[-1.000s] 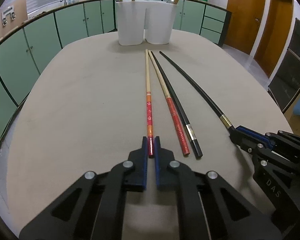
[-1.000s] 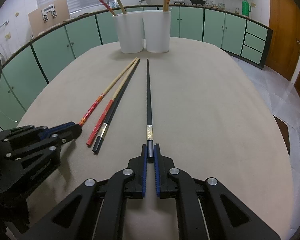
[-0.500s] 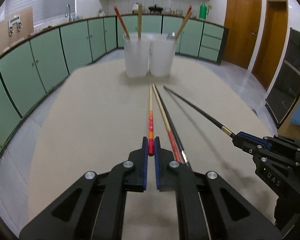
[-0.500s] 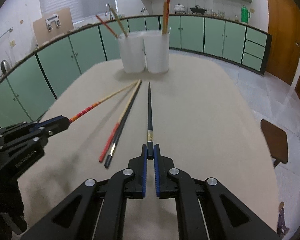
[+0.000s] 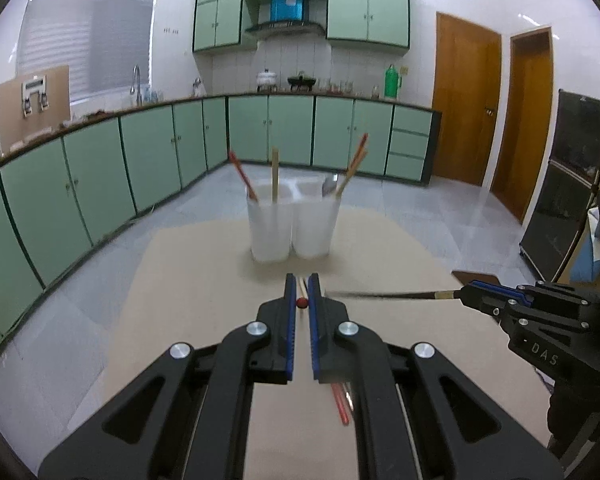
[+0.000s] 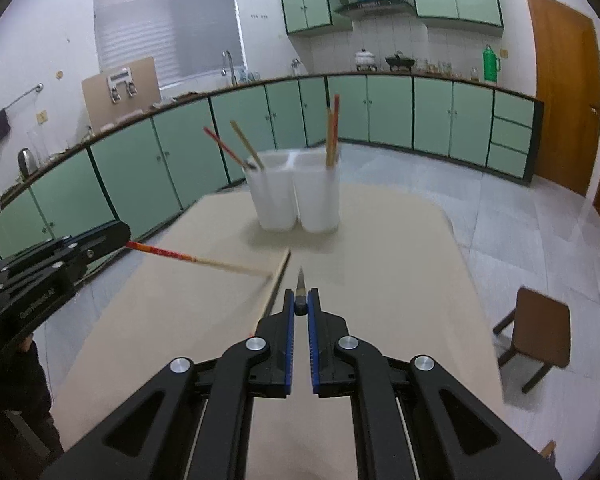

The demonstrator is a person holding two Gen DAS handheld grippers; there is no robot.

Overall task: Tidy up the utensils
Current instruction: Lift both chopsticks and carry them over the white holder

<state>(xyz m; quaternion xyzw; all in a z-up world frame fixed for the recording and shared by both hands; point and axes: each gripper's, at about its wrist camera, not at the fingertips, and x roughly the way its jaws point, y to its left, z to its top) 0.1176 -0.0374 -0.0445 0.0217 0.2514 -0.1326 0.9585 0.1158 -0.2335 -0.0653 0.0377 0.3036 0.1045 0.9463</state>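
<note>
Red-handled chopstick (image 6: 188,258) is pinched in my left tongs (image 5: 301,304), black chopstick (image 5: 384,294) in my right tongs (image 6: 300,308); both have just risen off the beige bench (image 6: 380,300). Next, I think, the white holders (image 6: 296,196) beyond.

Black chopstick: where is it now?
Clamped in the right gripper, the black chopstick is above the table, pointing toward the white holders.

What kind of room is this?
Most likely a home kitchen: green cabinets along a counter, a sink faucet, a range hood, and pots on the counter.
</note>
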